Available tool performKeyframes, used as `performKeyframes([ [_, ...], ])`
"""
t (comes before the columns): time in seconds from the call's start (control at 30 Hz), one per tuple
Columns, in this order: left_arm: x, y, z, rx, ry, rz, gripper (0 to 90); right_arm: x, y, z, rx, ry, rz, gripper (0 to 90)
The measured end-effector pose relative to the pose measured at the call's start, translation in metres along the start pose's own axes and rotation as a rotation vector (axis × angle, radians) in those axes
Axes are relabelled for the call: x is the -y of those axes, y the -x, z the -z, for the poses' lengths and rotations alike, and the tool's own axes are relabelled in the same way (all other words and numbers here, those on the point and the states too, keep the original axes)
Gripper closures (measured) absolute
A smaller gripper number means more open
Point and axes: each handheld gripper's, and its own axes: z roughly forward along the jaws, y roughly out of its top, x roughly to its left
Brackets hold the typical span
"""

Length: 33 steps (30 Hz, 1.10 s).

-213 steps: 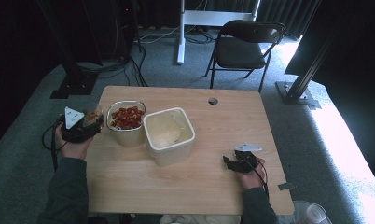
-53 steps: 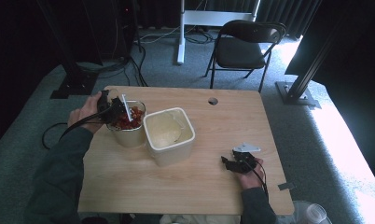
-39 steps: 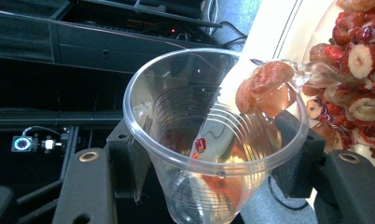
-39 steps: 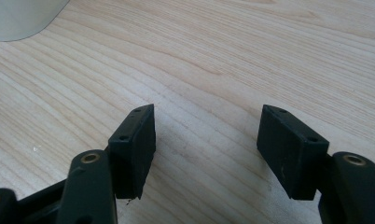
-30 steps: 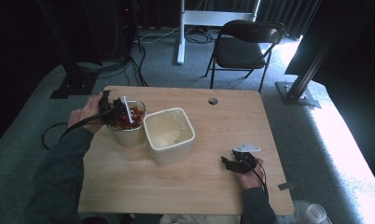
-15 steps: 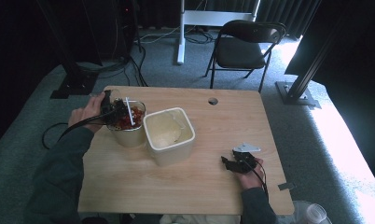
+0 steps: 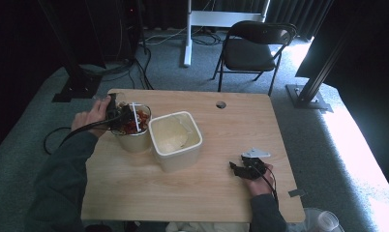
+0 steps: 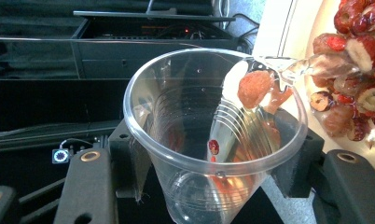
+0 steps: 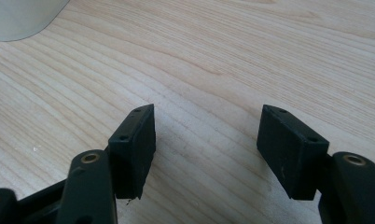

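1. Right gripper (image 7: 237,168) rests near the table's (image 7: 221,135) front edge, jaws apart, holding nothing
2. White tub (image 7: 175,140) stands mid-table, apparently without fruit in it yet
3. Left gripper (image 7: 119,116) is clamped on a clear plastic cup (image 8: 213,135), tipped at the bowl of red dried fruit (image 7: 134,126); only a few pieces are scooped, so most of the transfer remains

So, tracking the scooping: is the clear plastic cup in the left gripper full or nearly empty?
Nearly empty: the clear plastic cup holds a few red fruit pieces at its rim and bottom.
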Motion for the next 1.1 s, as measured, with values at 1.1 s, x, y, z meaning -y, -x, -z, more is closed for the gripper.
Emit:
performKeyframes([
  [1.1,0.002,-0.0026,-0.0008,-0.032,-0.013,-0.038,40.0,-0.0001,-0.0001,-0.0002,-0.001,0.0,0.001,36.5],
])
